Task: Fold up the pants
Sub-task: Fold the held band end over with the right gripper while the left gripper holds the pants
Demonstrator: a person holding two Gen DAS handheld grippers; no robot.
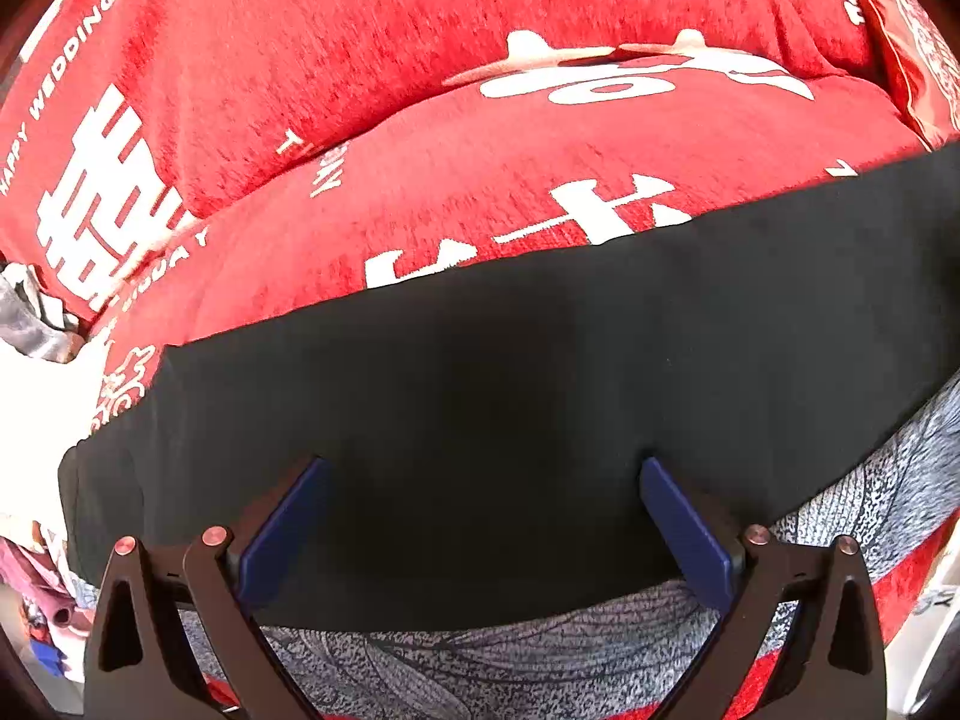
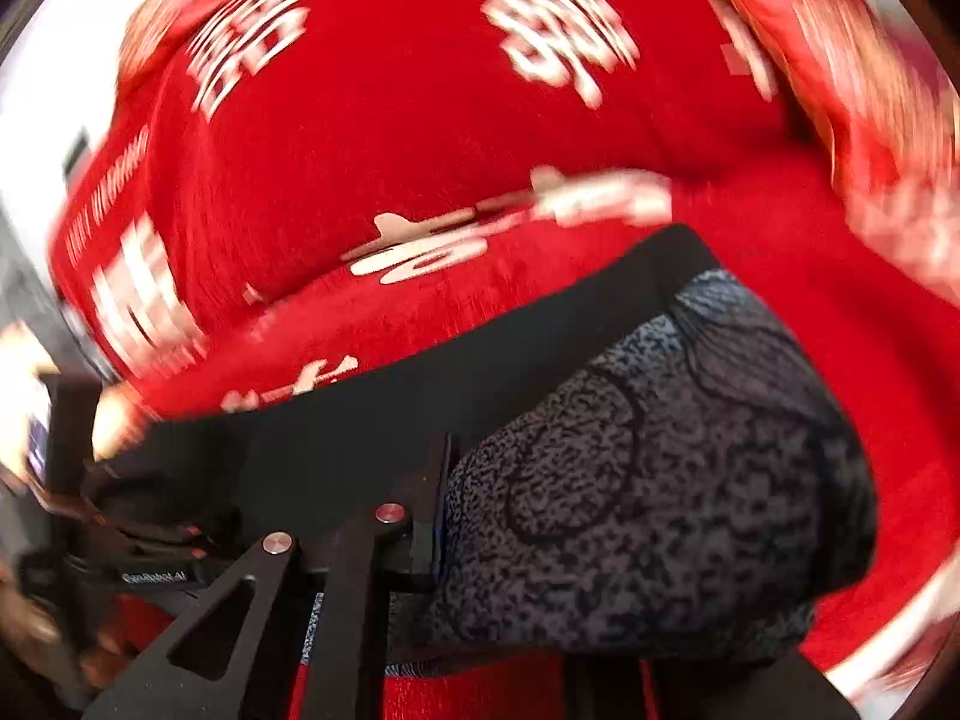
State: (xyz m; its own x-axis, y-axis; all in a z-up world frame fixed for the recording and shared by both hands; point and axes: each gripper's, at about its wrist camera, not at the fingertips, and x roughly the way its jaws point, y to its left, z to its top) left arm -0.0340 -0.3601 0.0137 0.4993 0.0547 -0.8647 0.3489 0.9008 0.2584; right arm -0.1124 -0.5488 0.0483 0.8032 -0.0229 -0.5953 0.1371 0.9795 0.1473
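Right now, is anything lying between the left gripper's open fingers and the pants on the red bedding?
Nothing visible does. The left gripper stands open directly over the black waistband of the pants, with only bare fabric between its blue pads. The red bedding beyond looks unobstructed too.

Grey-patterned pants [image 1: 870, 480] with black waistband [image 1: 480, 390], spread on red printed bedding.

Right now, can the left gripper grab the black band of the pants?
Probably yes. The left gripper hangs open just above the black band of the pants, one finger on each side, and nothing lies between them. It seems only to need lowering and closing.
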